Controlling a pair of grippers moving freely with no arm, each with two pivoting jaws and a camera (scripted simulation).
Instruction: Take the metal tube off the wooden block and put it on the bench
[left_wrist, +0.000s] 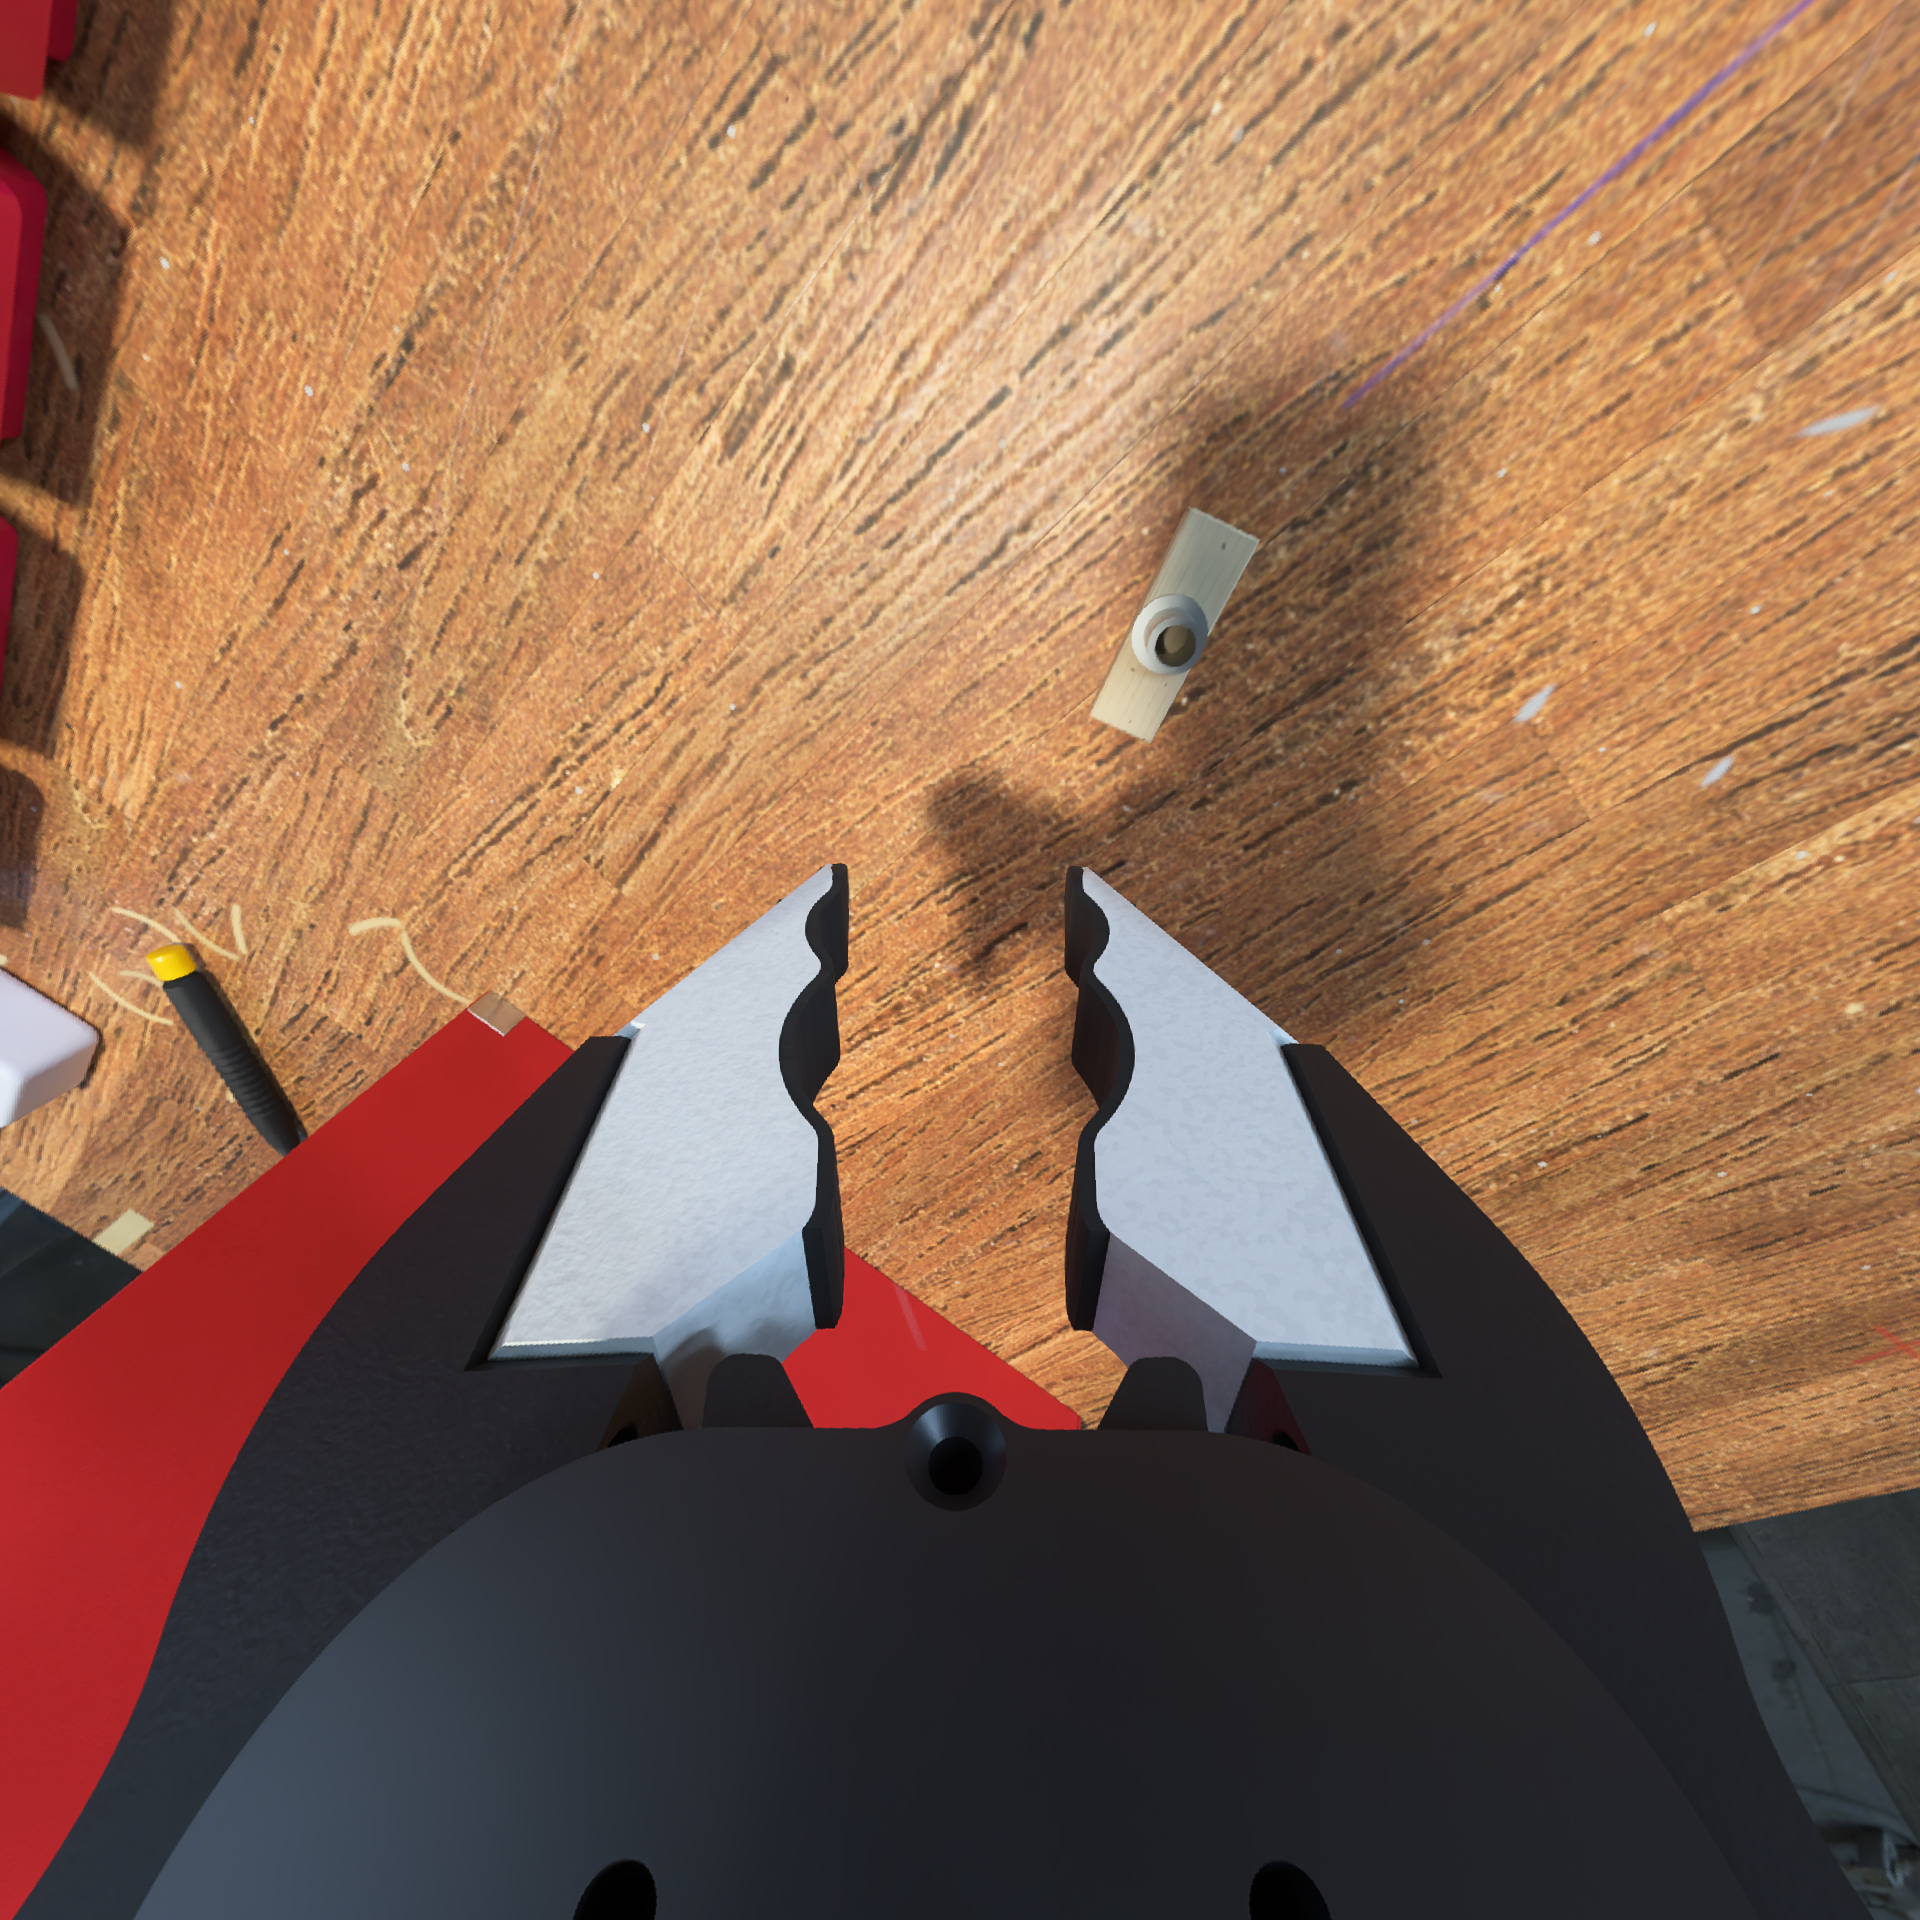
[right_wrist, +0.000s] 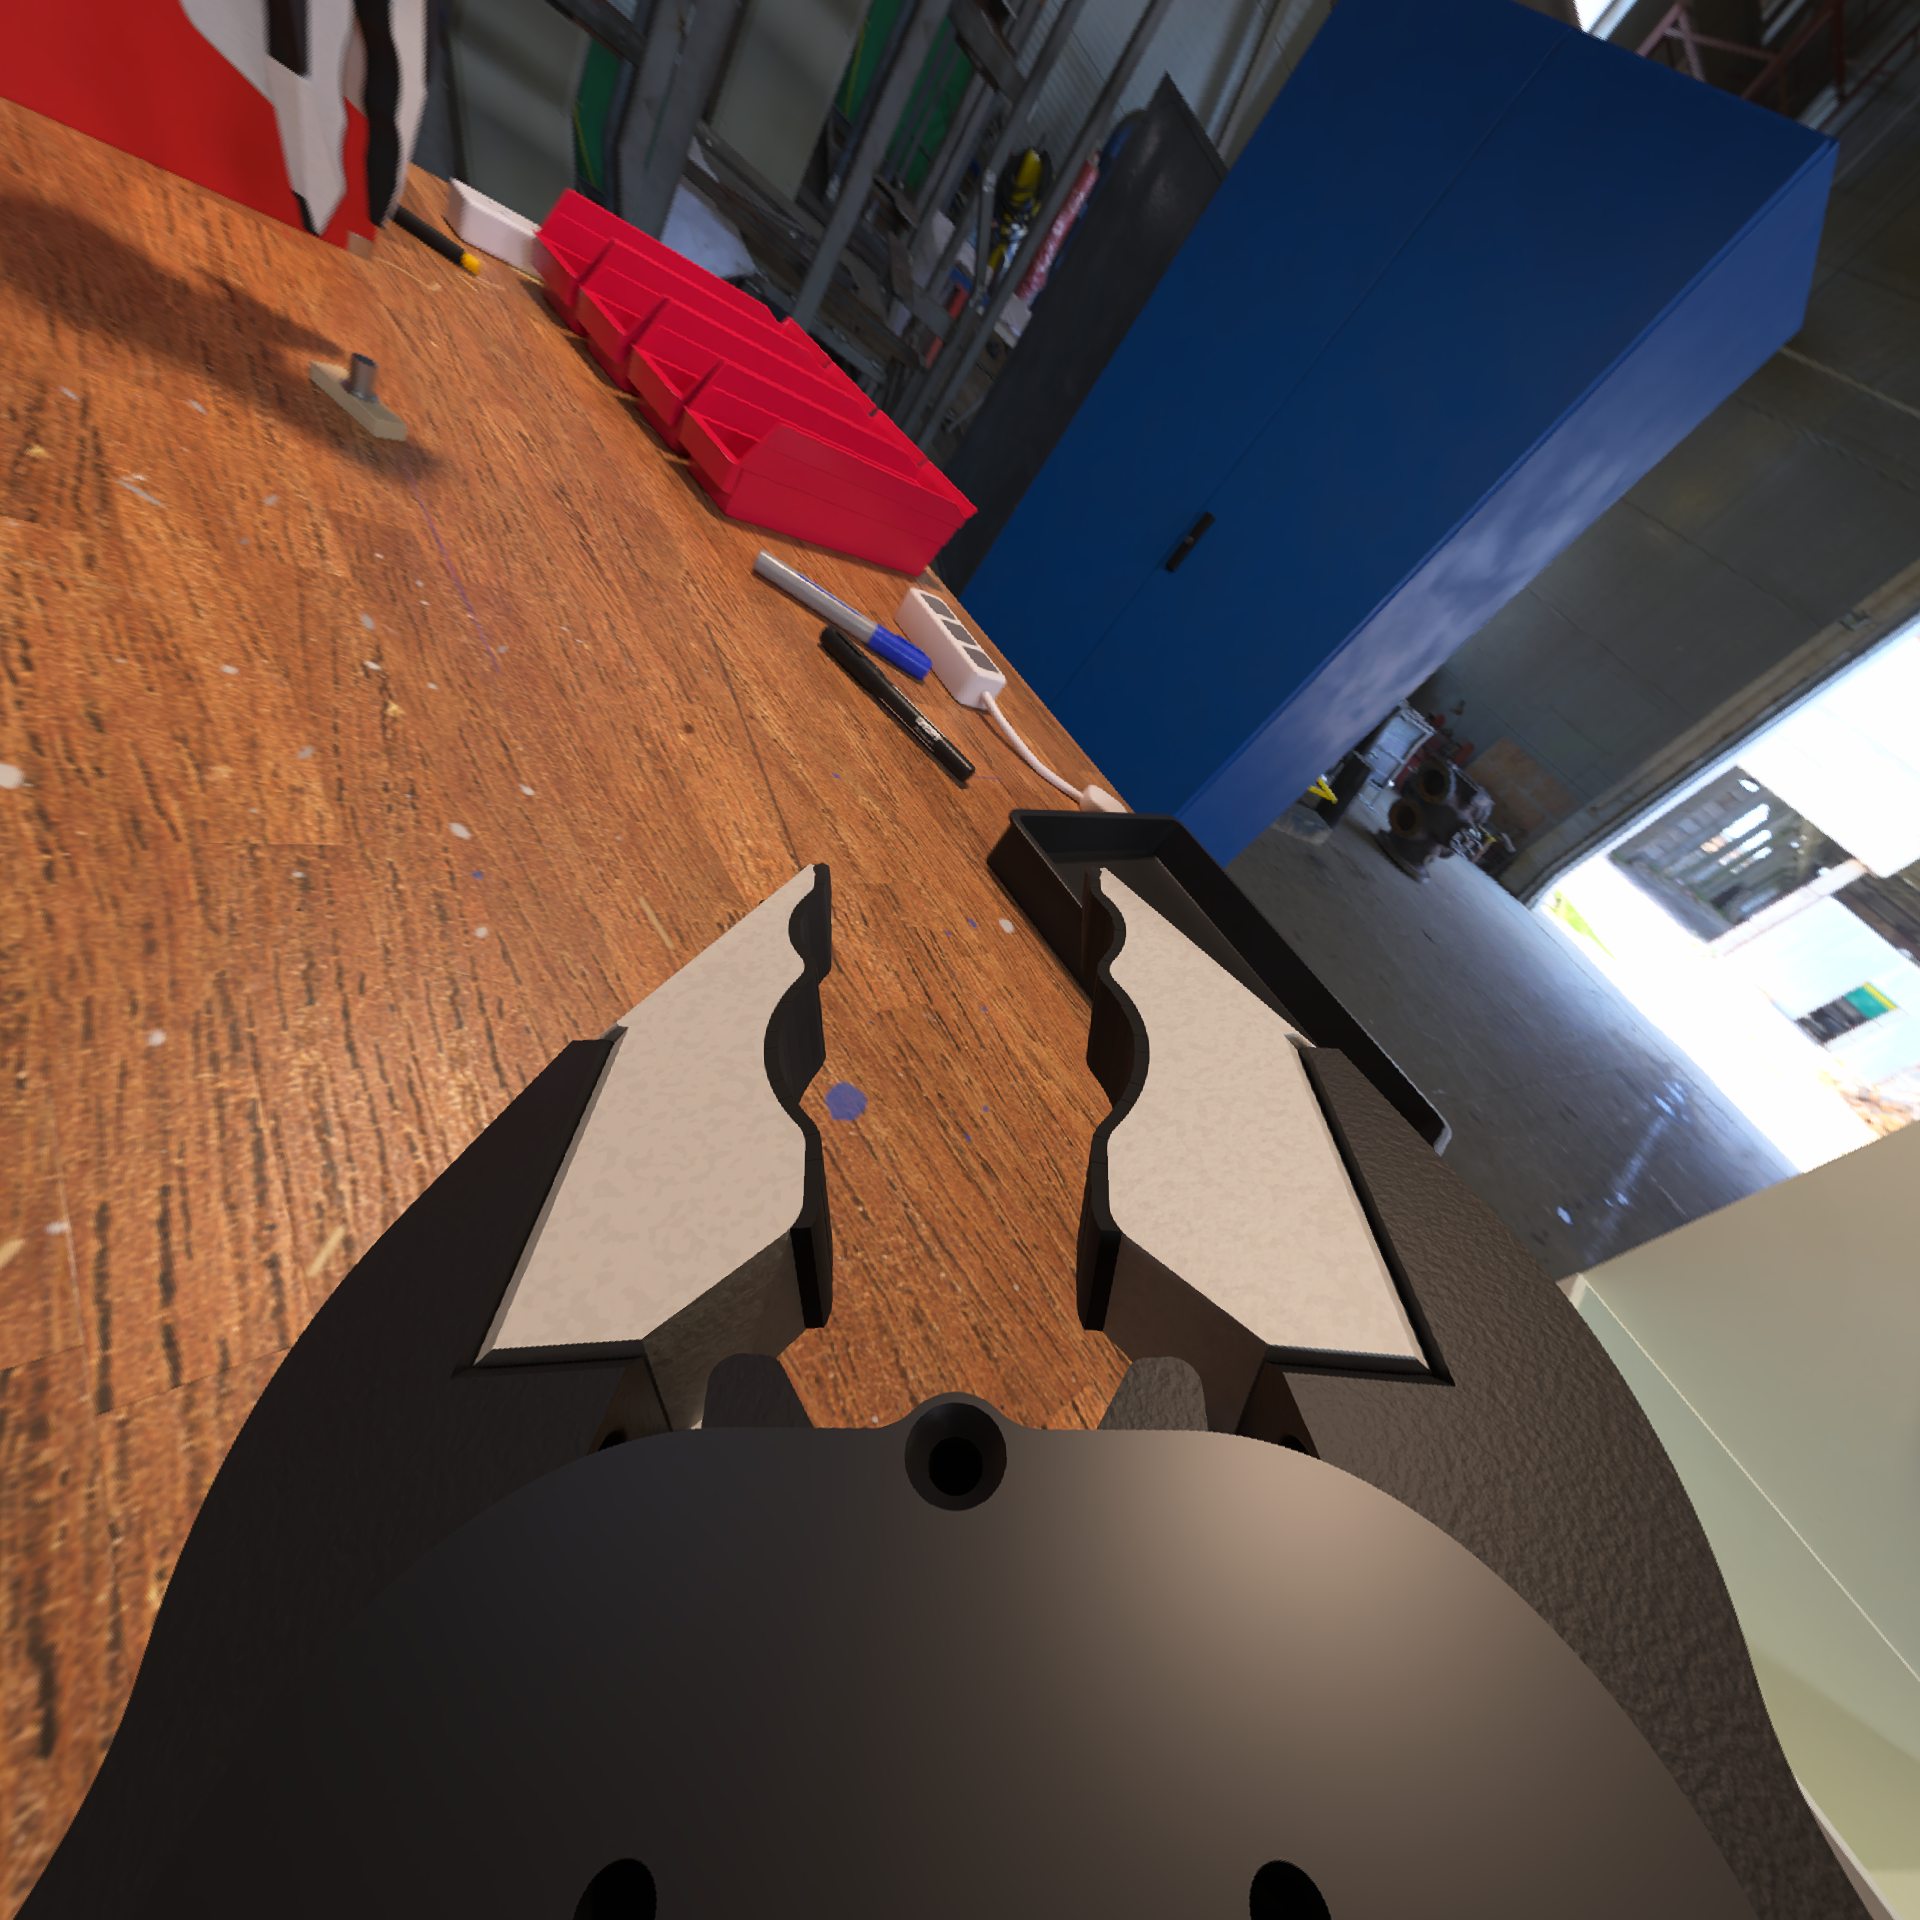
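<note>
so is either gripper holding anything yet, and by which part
Nothing is held. The left gripper and the right gripper are both open and empty. The metal tube stands upright on the wooden block, untouched.

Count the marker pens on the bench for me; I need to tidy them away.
2, both in the right wrist view: a grey marker with a blue cap lying below the red bins, and a black marker beside it, near the white power strip. Others may be hidden.
</note>
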